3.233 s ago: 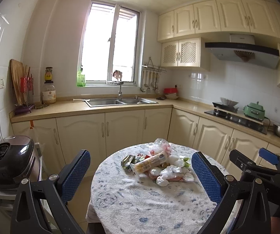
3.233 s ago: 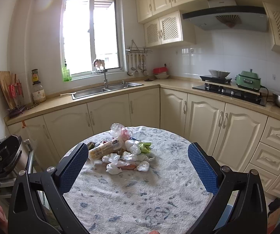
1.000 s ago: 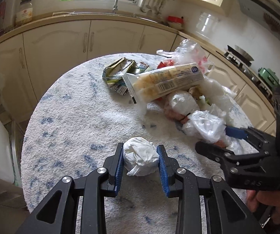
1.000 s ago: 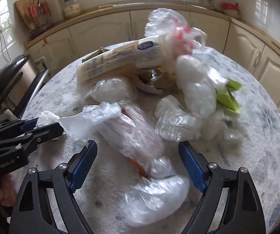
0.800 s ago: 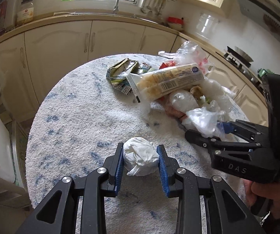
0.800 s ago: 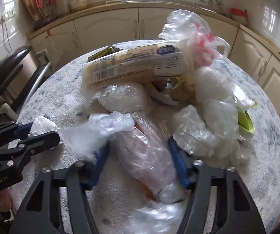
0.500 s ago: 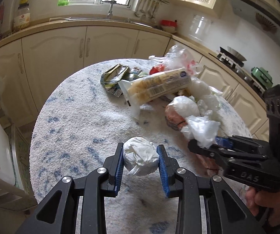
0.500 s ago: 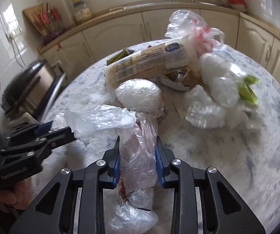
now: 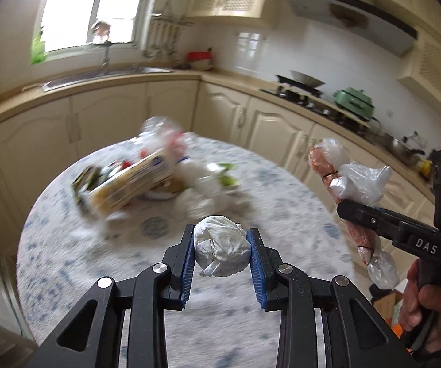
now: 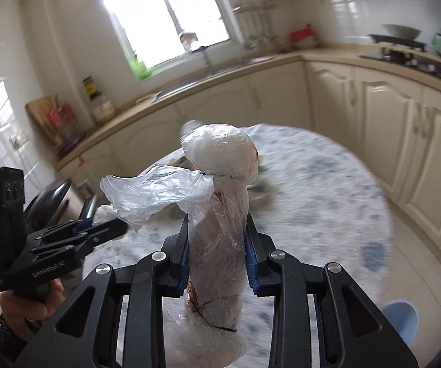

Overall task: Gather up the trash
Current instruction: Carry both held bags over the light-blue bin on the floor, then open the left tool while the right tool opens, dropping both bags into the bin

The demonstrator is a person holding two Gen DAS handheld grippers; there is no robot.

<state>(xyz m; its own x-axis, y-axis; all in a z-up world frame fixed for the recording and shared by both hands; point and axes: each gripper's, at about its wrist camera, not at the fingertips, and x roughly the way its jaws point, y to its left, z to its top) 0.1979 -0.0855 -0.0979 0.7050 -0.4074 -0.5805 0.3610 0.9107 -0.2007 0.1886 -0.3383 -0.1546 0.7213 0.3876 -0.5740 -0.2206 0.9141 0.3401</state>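
Note:
My left gripper (image 9: 222, 247) is shut on a crumpled white paper ball (image 9: 222, 250) and holds it above the round table (image 9: 281, 184). My right gripper (image 10: 217, 253) is shut on a long clear plastic bag of reddish waste (image 10: 217, 214), lifted upright above the table; it also shows at the right of the left wrist view (image 9: 340, 178). The rest of the trash pile (image 9: 146, 178), with a yellow wrapper and plastic bags, lies blurred on the far side of the table. The left gripper shows at the left of the right wrist view (image 10: 103, 230).
Cream kitchen cabinets (image 9: 266, 122) and a counter wrap around the table. A sink (image 9: 103, 73) is under the window, a stove with a green pot (image 9: 353, 101) at the right. A dark appliance (image 10: 51, 196) stands left of the table. A blue bin (image 10: 401, 319) is on the floor at the lower right.
Both grippers have lifted with their loads and swung up and to the right, away from the pile. The views are blurred by motion. The bag now hangs clear of the table.

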